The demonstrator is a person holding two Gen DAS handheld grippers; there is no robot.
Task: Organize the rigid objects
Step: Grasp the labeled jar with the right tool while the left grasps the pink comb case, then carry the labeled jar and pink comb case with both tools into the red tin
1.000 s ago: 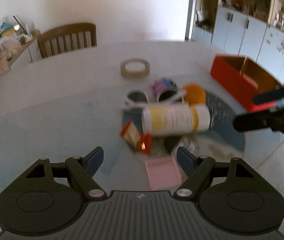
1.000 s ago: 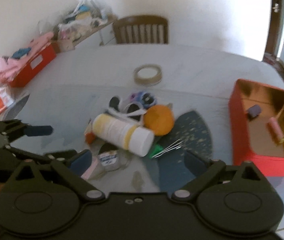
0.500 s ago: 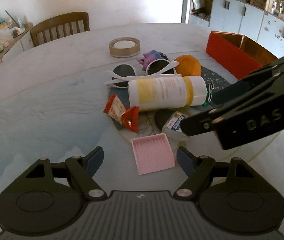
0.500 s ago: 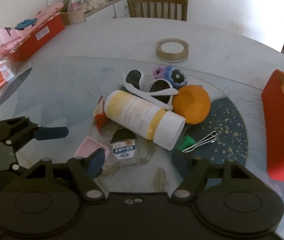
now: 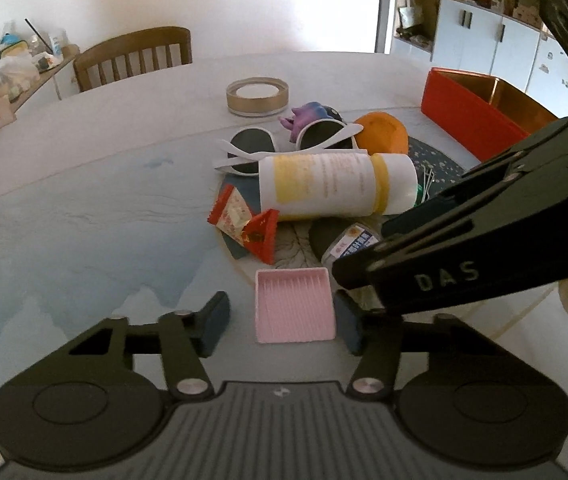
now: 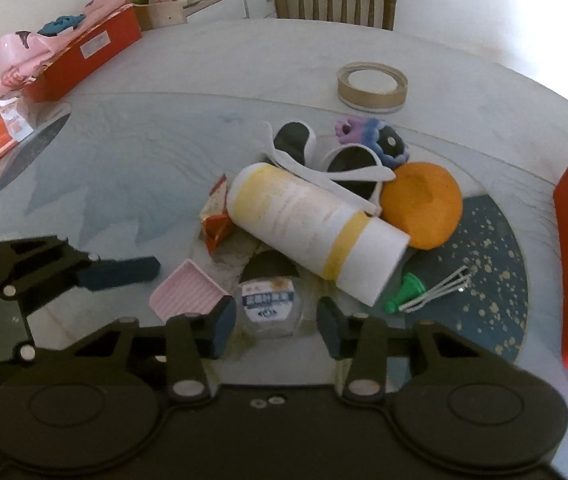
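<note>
Nearest, left tongs [image 5: 279,322] astride the pink tray [image 5: 294,306], jaws just drawn inward yet not pressing: right pad almost at the tray's edge, left pad apart, so nothing gripped. Just right of the pink tray, right tongs [image 6: 276,323] likewise narrowed around the small labelled jar [image 6: 269,306], gaps visible on both sides, hence released, seemingly poised for a two-handed pick of the pile's two closest pieces. Behind the pink tray, a white and yellow bottle [image 5: 336,186] on its side, resting across the heap and likely to roll if the jar beneath its edge shifts. Left of the bottle, red snack packets [image 5: 245,226]; right of it, a green cone with metal pins [image 6: 424,290]. Beyond the bottle, white sunglasses [image 5: 284,146], an orange ball [image 6: 422,204], a purple toy [image 5: 310,114]. Further past the pink tray, a tape roll [image 5: 257,96] alone on the tabletop [image 5: 83,200]. Far right, a red box [image 5: 472,114], open-topped, probably the destination.
</note>
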